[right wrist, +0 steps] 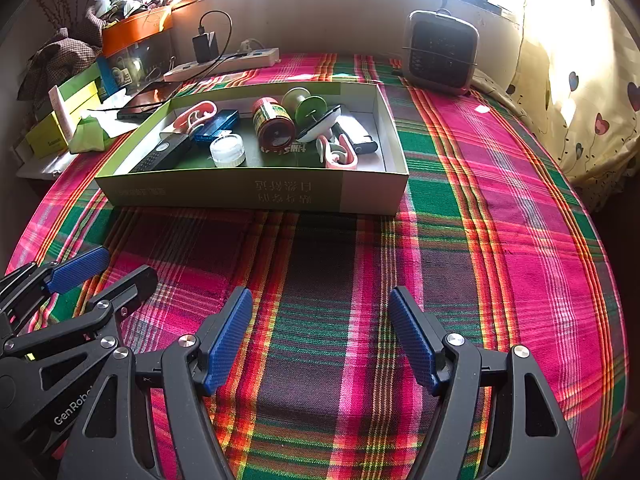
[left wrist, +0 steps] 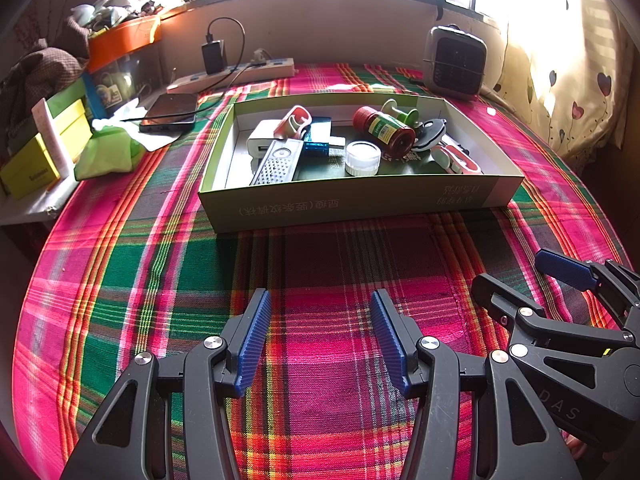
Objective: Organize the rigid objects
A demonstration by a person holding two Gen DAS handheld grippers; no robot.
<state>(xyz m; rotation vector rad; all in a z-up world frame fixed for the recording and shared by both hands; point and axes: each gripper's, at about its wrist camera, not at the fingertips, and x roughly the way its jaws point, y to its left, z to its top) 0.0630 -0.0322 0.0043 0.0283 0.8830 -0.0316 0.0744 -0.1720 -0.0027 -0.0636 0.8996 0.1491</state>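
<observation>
Two grippers hover side by side over the plaid cloth (right wrist: pixel 500 200), left gripper (left wrist: pixel 320 336) and right gripper (right wrist: pixel 320 336) both spread wide, nothing held. Ahead, the green box (left wrist: pixel 360 202) holds everything: remote (left wrist: pixel 276 162), red jar (left wrist: pixel 384 128), white tub (left wrist: pixel 363 158), green spool (right wrist: pixel 304 106).

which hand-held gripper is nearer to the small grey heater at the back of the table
Right. The right hand-held gripper sits over the cloth toward the side where the heater stands. The left hand-held gripper is beside it, farther across. Both are open, on the near side of the box.
</observation>
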